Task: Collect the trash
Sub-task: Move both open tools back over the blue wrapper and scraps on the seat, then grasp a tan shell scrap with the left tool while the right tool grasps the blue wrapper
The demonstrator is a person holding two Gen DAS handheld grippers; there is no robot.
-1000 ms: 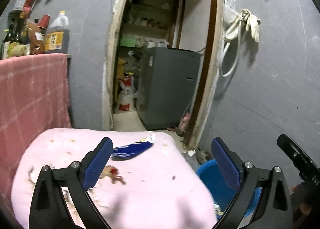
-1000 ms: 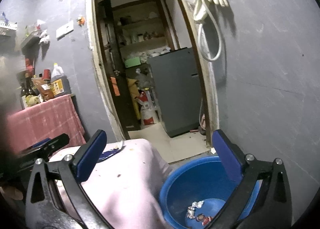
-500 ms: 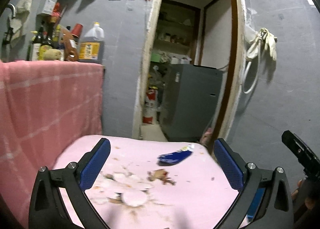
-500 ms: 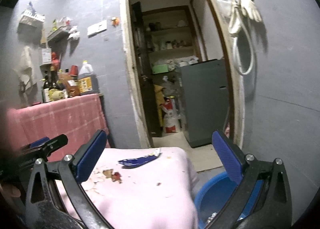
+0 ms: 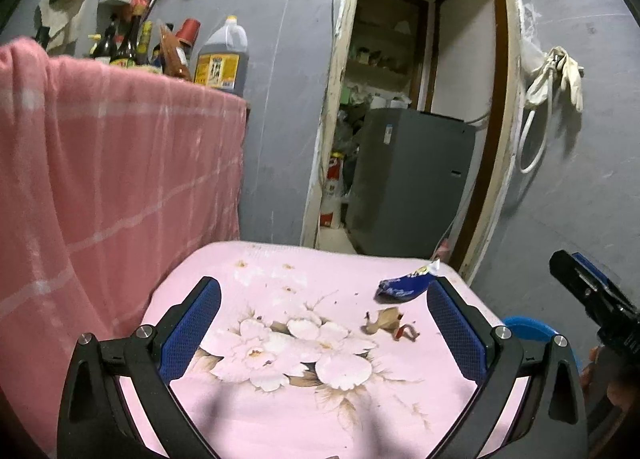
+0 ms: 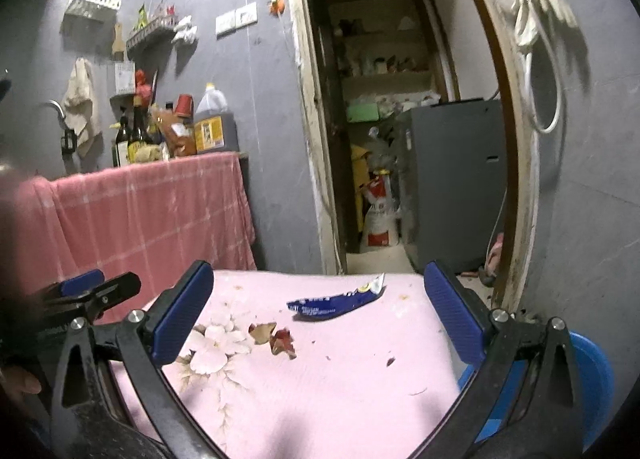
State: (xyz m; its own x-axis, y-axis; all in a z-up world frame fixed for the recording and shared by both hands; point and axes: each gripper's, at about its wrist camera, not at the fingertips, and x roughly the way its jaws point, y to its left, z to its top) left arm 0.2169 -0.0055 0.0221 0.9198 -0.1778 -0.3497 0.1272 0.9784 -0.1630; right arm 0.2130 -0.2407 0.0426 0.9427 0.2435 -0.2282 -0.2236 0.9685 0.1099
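A blue snack wrapper (image 5: 404, 287) (image 6: 335, 302) lies flat at the far side of the pink flowered cloth (image 5: 304, 391) (image 6: 352, 379). Nearer in, brown and red scraps (image 5: 390, 323) (image 6: 276, 335) lie beside the printed flowers. My left gripper (image 5: 322, 333) hovers open over the cloth, the wrapper just inside its right finger. My right gripper (image 6: 318, 315) is open too, with wrapper and scraps between its fingers, a little ahead. Both hold nothing. The blue basin (image 6: 592, 375) (image 5: 528, 329) sits low at the right.
A pink checked cloth (image 5: 104, 179) hangs over a counter on the left, with bottles and an oil jug (image 5: 222, 59) on top. Ahead, a doorway opens onto a grey appliance (image 5: 408, 183). Gloves and a hose (image 5: 552, 79) hang on the right wall.
Both views have swung left, away from the basin and onto the cloth. The flower print and the scraps have come into full view; the basin has slid to the right edge.
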